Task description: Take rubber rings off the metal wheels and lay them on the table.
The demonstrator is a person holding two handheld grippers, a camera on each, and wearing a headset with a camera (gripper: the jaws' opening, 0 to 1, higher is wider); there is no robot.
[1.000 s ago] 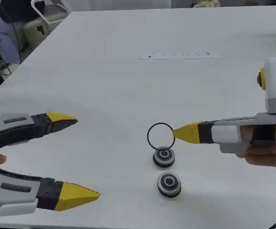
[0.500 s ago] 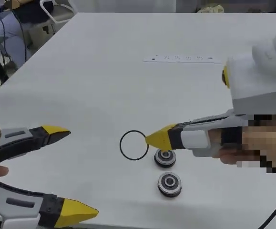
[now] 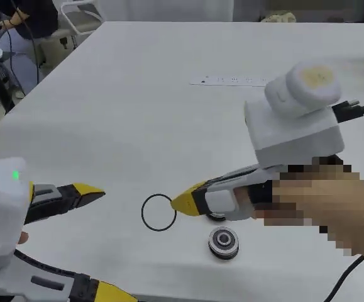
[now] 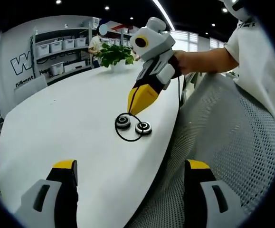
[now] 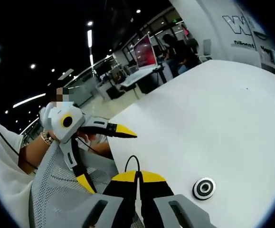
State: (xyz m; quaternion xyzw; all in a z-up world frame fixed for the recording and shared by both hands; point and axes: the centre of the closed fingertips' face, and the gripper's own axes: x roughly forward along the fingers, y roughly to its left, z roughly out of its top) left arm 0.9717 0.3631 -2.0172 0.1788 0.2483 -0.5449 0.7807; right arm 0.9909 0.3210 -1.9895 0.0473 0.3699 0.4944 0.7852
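Rubber ring (image 3: 158, 212) may bounce or roll if let go while clear of the table (image 3: 169, 94), or catch the metal wheel (image 3: 223, 242) at its 4 o'clock. Nearest, the left gripper (image 4: 131, 167) gapes empty. Beyond it, the right gripper (image 3: 175, 202) pinches the ring's 3 o'clock edge. The ring is round, with no long axis, and its loop reaches toward 9 o'clock from the tips.

1. A large "W" (image 4: 22, 64) opens a word on the wall (image 4: 14, 47) in the left gripper view; the shelving (image 4: 61, 52) cuts off the rest.
2. Beneath it, a smaller line appears to read "Diligent" (image 4: 27, 81).
3. The right gripper view shows both again, high on that wall.
4. A printed strip (image 3: 232, 80) on the table (image 3: 137, 94) is too small to read.
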